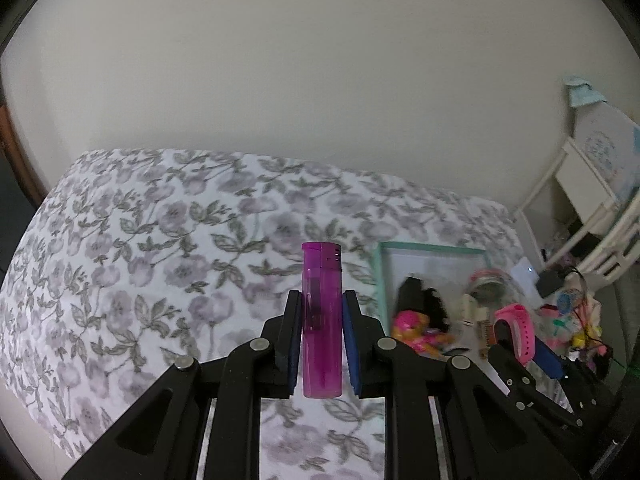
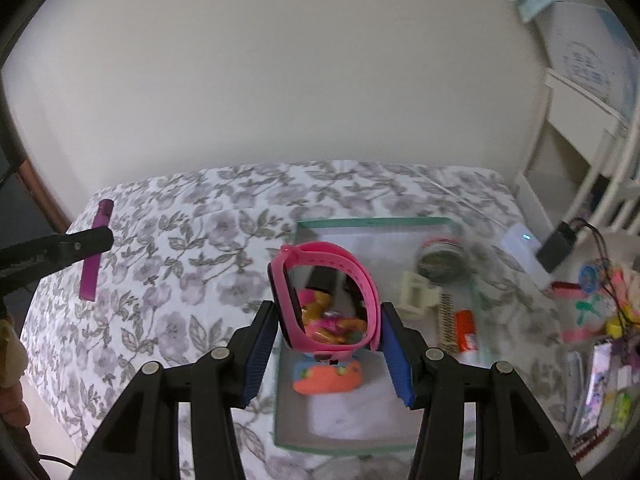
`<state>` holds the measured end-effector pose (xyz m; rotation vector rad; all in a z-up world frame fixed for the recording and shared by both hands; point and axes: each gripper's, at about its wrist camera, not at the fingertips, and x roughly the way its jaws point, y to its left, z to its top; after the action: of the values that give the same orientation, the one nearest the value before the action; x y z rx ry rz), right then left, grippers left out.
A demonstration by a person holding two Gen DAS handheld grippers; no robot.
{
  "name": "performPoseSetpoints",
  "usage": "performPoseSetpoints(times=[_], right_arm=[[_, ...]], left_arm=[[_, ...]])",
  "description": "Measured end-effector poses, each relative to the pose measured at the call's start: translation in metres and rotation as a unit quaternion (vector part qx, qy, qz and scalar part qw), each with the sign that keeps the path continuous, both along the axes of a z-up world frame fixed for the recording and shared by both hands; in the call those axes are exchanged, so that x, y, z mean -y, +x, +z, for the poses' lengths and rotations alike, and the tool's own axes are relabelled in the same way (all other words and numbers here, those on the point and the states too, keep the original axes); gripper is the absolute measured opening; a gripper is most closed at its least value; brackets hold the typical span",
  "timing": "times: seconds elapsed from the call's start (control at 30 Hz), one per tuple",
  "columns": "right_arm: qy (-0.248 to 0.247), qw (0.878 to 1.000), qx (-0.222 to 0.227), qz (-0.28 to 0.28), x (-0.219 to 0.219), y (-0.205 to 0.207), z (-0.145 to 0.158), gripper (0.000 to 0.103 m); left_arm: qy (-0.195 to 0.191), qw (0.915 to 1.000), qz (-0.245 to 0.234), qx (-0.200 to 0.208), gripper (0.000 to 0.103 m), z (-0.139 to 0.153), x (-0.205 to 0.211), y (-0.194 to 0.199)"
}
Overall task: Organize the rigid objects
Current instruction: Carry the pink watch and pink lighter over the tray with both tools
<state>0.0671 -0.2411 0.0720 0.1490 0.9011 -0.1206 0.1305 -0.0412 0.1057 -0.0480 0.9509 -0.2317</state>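
My left gripper (image 1: 321, 300) is shut on a purple translucent lighter (image 1: 321, 320), held upright above the floral bedspread (image 1: 140, 260). The same lighter (image 2: 95, 250) and the left gripper (image 2: 106, 238) show at the far left of the right wrist view. My right gripper (image 2: 328, 312) is shut on a pink watch (image 2: 324, 300), its strap looped between the blue pads (image 2: 394, 356). That watch (image 1: 516, 330) hangs over a teal-rimmed white tray (image 2: 360, 222). In the tray lie an orange toy (image 2: 328, 378), a round tin (image 2: 440, 260), a cream clip (image 2: 416, 292) and a comb (image 2: 448, 320).
Right of the tray sit a white power bank (image 2: 524, 248), a black charger (image 2: 556, 246) and a heap of colourful trinkets (image 2: 600, 320). A white shelf unit (image 2: 580, 140) stands at the right against the pale wall (image 2: 280, 60). The bed's left edge (image 2: 48, 300) drops away.
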Motion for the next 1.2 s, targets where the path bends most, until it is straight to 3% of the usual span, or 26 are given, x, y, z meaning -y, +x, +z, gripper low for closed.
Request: performPoseSetpoints(times=[0.37,0.57,0.8,1.2], right_arm=[[-0.002,0.998,0.015,-0.059,0.049,-0.044,0.018,0.054],[-0.002,0.996,0.004,-0.087,0.073,-0.053,0.013,0.054],[-0.015,0.991,-0.074,-0.110,0.095,-0.042,-0.032,0.054],[0.002,0.984,-0.142,-0.111,0.108,-0.029,-0.082,0.054]], left_arm=[[-0.001,0.9989,-0.046,0.011,0.020,0.008,0.048,-0.031],[0.023,0.9961,-0.086,-0.001,0.020,-0.007,0.091,-0.042],[0.053,0.9900,-0.123,-0.045,0.020,-0.045,0.133,-0.042],[0.088,0.9803,-0.137,-0.112,0.020,-0.102,0.157,-0.037]])
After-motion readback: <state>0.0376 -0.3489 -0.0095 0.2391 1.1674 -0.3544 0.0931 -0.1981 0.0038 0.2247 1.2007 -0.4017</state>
